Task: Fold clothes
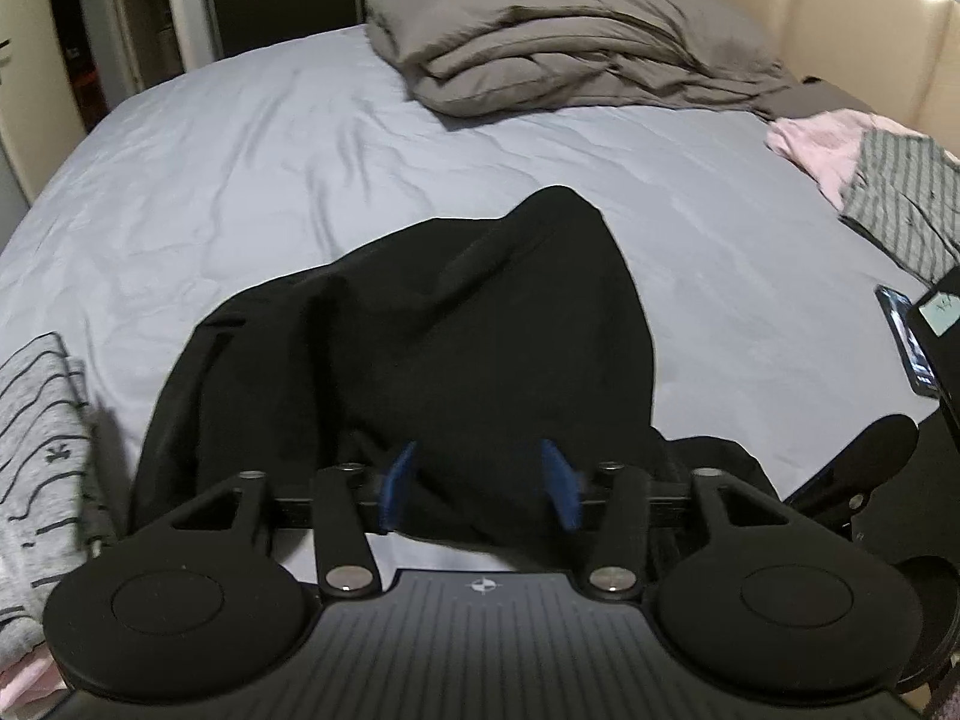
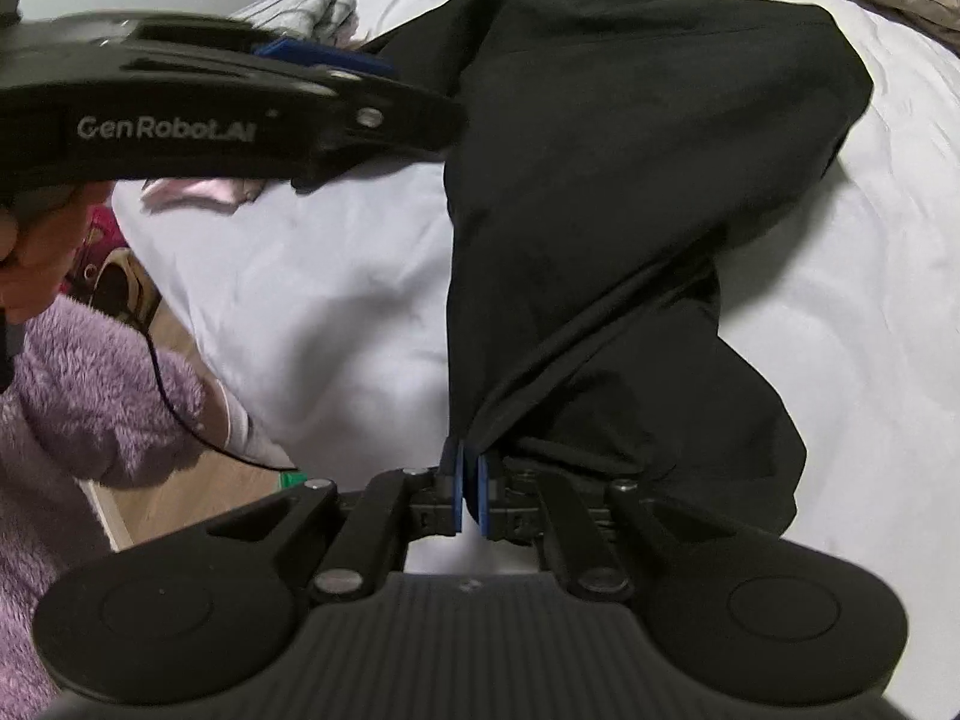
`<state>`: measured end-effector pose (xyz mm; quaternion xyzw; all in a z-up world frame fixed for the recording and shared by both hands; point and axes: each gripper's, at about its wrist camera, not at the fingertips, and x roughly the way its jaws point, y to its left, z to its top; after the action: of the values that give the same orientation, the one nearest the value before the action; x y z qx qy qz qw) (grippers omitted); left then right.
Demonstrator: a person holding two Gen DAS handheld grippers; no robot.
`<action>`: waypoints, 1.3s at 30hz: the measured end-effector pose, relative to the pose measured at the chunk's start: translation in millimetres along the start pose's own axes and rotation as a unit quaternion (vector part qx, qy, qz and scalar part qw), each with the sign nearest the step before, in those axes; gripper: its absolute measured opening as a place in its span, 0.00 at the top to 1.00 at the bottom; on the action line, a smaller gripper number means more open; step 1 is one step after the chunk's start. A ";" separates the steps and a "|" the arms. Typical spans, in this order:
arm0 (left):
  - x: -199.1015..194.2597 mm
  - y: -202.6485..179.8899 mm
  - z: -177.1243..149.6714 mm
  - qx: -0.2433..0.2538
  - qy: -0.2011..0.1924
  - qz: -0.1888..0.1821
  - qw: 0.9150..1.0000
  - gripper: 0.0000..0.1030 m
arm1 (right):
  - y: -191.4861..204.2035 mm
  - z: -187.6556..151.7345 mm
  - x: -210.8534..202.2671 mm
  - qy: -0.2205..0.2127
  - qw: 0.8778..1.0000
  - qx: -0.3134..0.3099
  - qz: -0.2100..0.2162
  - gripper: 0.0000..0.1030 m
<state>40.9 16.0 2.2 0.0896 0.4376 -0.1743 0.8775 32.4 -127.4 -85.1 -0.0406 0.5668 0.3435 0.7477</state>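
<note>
- Black cloth, the garment [image 1: 456, 324], lies bunched at the middle of the bed [image 1: 252, 138], on its pale sheet.
- Only the left wrist view shows the grey folded duvet [image 1: 558, 42] at 12 o'clock, a pink and a grey striped garment [image 1: 900, 192] at 3 o'clock, a phone [image 1: 909, 342] just below them, and another striped top [image 1: 36, 438] at 9 o'clock.
- Only the right wrist view shows the floor at 8 o'clock, a purple fluffy sleeve [image 2: 72, 390], a dark cable, and the person's hand [image 2: 36, 252] around the other tool's handle at 9 o'clock.
- Left gripper [image 1: 483, 483] points steeply down over the near edge of the garment; its blue pads stand apart with cloth lying loose between them, not pinched.
- Right gripper [image 2: 471, 489] also tips steeply down; its blue pads are clenched almost together on a corner of the garment, and the cloth runs up taut from them toward 1 o'clock.
- In the right view the left gripper [image 2: 324, 57] crosses the frame at 10 o'clock, touching the garment's far edge.
</note>
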 end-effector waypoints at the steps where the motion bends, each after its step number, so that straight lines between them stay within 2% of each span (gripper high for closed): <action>1: 0.9 -1.9 -0.9 0.005 0.002 -0.003 1.000 0.56 | -1.4 0.6 -3.5 0.000 1.000 0.000 0.001 0.88; 2: 2.0 -3.1 -1.7 0.007 0.002 -0.005 1.000 0.56 | -2.9 1.2 -6.9 -0.001 1.000 0.001 0.002 0.79; 3: 3.1 -4.0 -2.3 0.008 0.002 -0.007 1.000 0.56 | -7.7 2.6 -12.3 -0.005 1.000 0.011 0.003 0.55; 4: 4.3 -4.9 -2.9 0.009 0.002 -0.008 1.000 0.56 | -13.1 4.2 -18.1 -0.011 1.000 0.023 0.005 0.46; 5: 5.6 -5.3 -2.9 0.009 0.001 -0.010 1.000 0.55 | -18.6 5.8 -23.8 -0.016 0.999 0.034 0.007 0.43; 11: 15.2 -16.7 10.4 -0.002 -0.012 -0.029 1.000 0.46 | -54.8 19.5 -54.6 -0.057 0.995 0.077 -0.036 0.43; 17: 31.4 -37.2 29.6 0.000 -0.010 -0.038 0.999 0.45 | -88.6 27.1 -49.7 -0.073 0.985 0.115 -0.108 0.44; 21: 49.1 -54.0 36.2 0.020 -0.002 -0.039 0.999 0.44 | -108.3 29.2 -54.1 -0.076 0.978 0.131 -0.143 0.44; 24: 65.3 -68.7 35.2 0.051 0.007 -0.024 0.998 0.44 | -120.1 31.8 -53.4 -0.082 0.973 0.144 -0.161 0.44; 25: 70.6 -71.5 34.1 0.059 0.008 -0.017 0.998 0.46 | -123.4 32.9 -54.7 -0.084 0.972 0.147 -0.165 0.44; 26: 75.4 -73.4 33.1 0.067 0.009 -0.011 0.998 0.61 | -125.0 33.9 -56.1 -0.086 0.971 0.148 -0.165 0.43; 27: 78.0 -71.7 32.6 0.066 0.011 -0.009 0.998 0.70 | -126.3 34.7 -57.5 -0.087 0.971 0.150 -0.164 0.43; 30: 82.8 -62.5 31.7 0.052 0.018 -0.007 0.998 0.83 | -128.8 37.0 -59.7 -0.091 0.971 0.151 -0.161 0.43; 31: 84.4 -59.4 31.4 0.048 0.020 -0.007 0.999 0.93 | -128.5 37.5 -58.9 -0.092 0.972 0.149 -0.159 0.43; 32: 82.3 -55.8 31.4 0.042 0.019 -0.008 0.999 0.97 | -128.0 38.6 -58.2 -0.093 0.972 0.146 -0.157 0.43; 39: 48.7 -15.1 20.7 -0.016 0.008 -0.007 1.000 0.99 | -128.2 46.4 -52.0 -0.100 0.975 0.146 -0.134 0.43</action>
<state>77.4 -15.4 -24.4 0.0745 0.4483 -0.1724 0.8739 135.8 -228.4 -65.3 0.0279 0.5224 0.1557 0.8379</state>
